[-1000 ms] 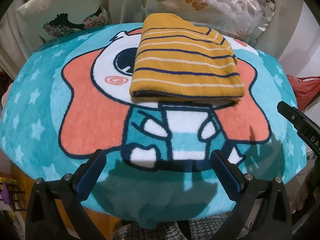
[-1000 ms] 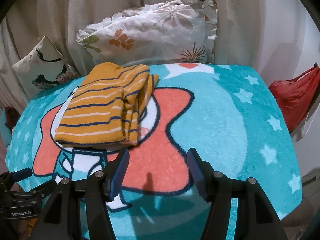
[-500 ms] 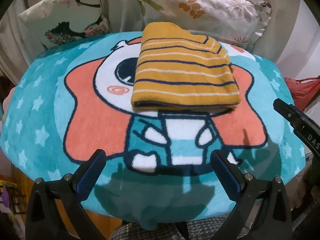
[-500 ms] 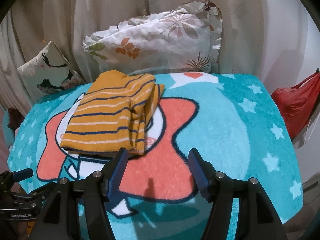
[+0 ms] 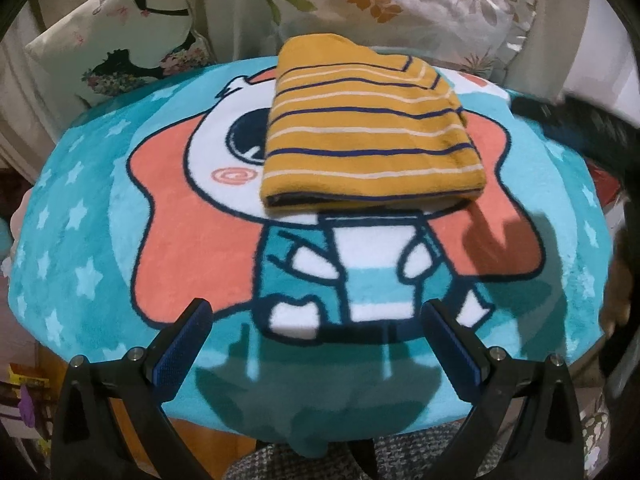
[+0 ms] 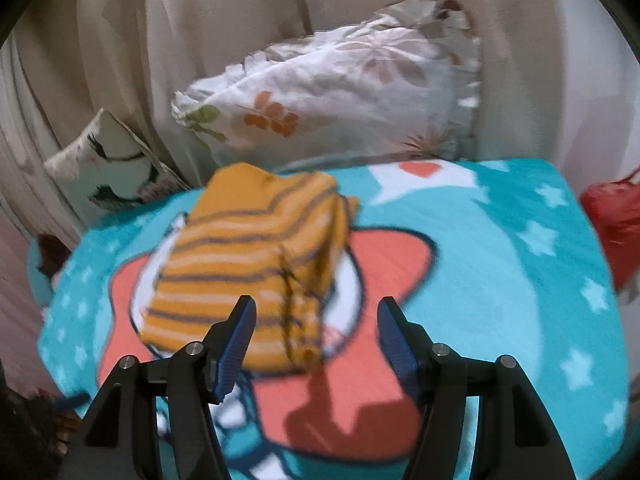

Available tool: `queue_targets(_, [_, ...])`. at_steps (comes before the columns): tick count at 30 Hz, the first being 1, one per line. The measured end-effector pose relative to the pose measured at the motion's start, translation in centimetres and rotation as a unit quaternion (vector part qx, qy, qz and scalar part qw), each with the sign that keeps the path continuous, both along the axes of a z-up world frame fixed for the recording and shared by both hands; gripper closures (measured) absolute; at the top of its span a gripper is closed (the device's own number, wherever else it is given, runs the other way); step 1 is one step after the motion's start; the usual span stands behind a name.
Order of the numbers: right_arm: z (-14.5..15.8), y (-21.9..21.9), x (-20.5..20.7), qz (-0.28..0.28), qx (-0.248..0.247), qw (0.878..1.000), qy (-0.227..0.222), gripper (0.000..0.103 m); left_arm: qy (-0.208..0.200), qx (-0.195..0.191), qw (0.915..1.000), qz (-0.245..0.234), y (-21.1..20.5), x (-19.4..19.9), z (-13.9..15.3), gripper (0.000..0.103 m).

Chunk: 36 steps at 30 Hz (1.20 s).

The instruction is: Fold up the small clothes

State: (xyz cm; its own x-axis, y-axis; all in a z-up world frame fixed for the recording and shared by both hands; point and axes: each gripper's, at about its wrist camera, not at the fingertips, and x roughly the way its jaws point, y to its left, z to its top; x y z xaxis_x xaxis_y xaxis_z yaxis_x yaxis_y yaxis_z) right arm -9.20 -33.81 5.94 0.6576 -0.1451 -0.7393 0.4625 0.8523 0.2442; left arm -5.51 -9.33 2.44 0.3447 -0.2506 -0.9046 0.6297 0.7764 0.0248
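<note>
A yellow shirt [image 5: 370, 140] with thin dark blue and white stripes lies folded into a neat, thick, almost square pad on the blanket [image 5: 80, 216]. It sits near the middle of the blanket, a bit toward the far edge, on top of the white face of the cartoon drawing. The blanket is blue-green with pale stars and a big pink star shape. Behind the far edge lean two pillows, one with leaves and flowers [image 5: 400, 4] and one with a black bird picture [image 5: 120, 48]. A red bag [image 6: 612, 224] sits past the right edge. The shirt's folded edge faces the near edge of the blanket, and its stripes run from left to right; in the right wrist view its stacked layers show on the right side. The left gripper [image 5: 316, 348] hangs over the near edge with its jaws wide apart and nothing in them. The right gripper [image 6: 316, 340] is over the shirt's near right corner; its jaws have just been closing but are apart, with the corner seen between them, not pinched.
</note>
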Motion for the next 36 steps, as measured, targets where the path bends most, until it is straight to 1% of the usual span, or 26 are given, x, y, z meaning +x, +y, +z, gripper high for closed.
queue_targets(1, [-0.1,-0.1,1.1,0.010,0.006,1.000,-0.002,0.055,0.000,0.001,1.0000,0.004,0.3,0.3,0.0,0.000])
queue_targets(2, [-0.2,-0.2,2.1,0.018,0.009,1.000,0.000,0.068,0.001,0.001,1.0000,0.007,0.5,0.5,-0.1,0.000])
queue_targets(3, [-0.6,-0.3,3.9,0.033,0.017,0.999,0.006,0.073,0.002,0.002,0.9999,0.012,0.8,0.8,-0.1,0.000])
queue_targets(5, [-1.5,-0.2,6.3,0.058,0.036,0.998,0.014,0.075,0.004,0.003,0.9997,0.023,1.3,1.4,-0.2,0.000])
queue_targets(7, [-3.2,-0.5,8.5,0.061,0.043,0.996,0.039,0.075,0.006,0.004,0.9994,0.034,2.0,2.2,-0.3,0.000])
queue_targets(10, [-6.5,-1.7,10.8,0.044,0.023,0.993,0.103,0.075,0.012,0.004,0.9987,0.049,2.9,3.3,-0.5,0.000])
queue_targets(11, [-7.7,-2.3,11.5,0.048,0.022,0.991,0.123,0.074,0.013,0.005,0.9986,0.051,3.2,3.5,-0.7,0.000])
queue_targets(13, [-7.4,-2.5,11.9,0.049,0.023,0.990,0.131,0.073,0.014,0.007,0.9983,0.057,3.8,4.1,-0.9,0.000])
queue_targets(14, [-6.7,-2.3,12.1,0.047,0.019,0.989,0.138,0.073,0.013,0.007,0.9981,0.059,4.1,4.3,-0.9,0.000])
queue_targets(15, [-5.2,-2.0,12.2,0.041,0.005,0.991,0.127,0.073,0.013,0.006,0.9979,0.063,4.4,4.7,-1.0,0.000])
queue_targets(17, [-2.5,-1.1,12.9,0.045,-0.015,0.995,0.087,0.073,0.017,0.002,0.9974,0.070,4.8,5.6,-1.1,0.000])
queue_targets(19, [-1.6,-0.2,14.3,0.056,-0.025,0.995,0.075,0.073,0.019,0.001,0.9971,0.074,5.0,6.4,-1.1,0.000])
queue_targets(20, [-1.7,0.2,15.3,0.065,-0.028,0.995,0.075,0.073,0.020,0.001,0.9971,0.074,5.1,6.6,-1.1,0.000])
queue_targets(22, [-3.0,0.5,17.4,0.080,-0.022,0.993,0.086,0.073,0.019,0.000,0.9973,0.071,5.1,6.9,-1.0,0.000])
queue_targets(23, [-4.3,0.6,18.3,0.084,-0.018,0.991,0.102,0.073,0.017,0.001,0.9974,0.070,5.1,7.1,-0.9,0.000])
queue_targets(24, [-6.2,0.7,19.4,0.089,-0.017,0.986,0.137,0.073,0.015,0.002,0.9975,0.069,5.1,7.3,-0.8,0.000])
queue_targets(25, [-7.3,0.8,20.1,0.093,-0.019,0.982,0.161,0.073,0.014,0.003,0.9975,0.069,5.1,7.5,-0.8,0.000])
queue_targets(26, [-6.9,1.0,20.3,0.087,-0.036,0.982,0.161,0.073,0.011,0.005,0.9976,0.068,5.2,7.7,-0.7,0.000])
queue_targets(28, [-5.2,1.4,20.6,0.072,-0.045,0.984,0.158,0.073,0.004,0.006,0.9977,0.067,5.5,8.2,-0.5,0.000])
queue_targets(30, [-3.1,2.0,21.3,0.072,-0.044,0.989,0.124,0.073,0.008,0.004,0.9974,0.072,5.7,9.0,-0.6,0.000])
queue_targets(32, [-2.0,3.3,23.1,0.089,-0.063,0.988,0.110,0.072,0.014,-0.001,0.9970,0.077,5.9,9.8,-0.6,0.000])
queue_targets(34, [-2.6,3.9,24.8,0.103,-0.066,0.986,0.112,0.072,0.016,-0.002,0.9969,0.077,6.0,10.2,-0.6,0.000])
queue_targets(36, [-4.8,3.9,26.6,0.101,-0.074,0.982,0.144,0.072,0.015,0.000,0.9971,0.075,6.1,10.5,-0.6,0.000])
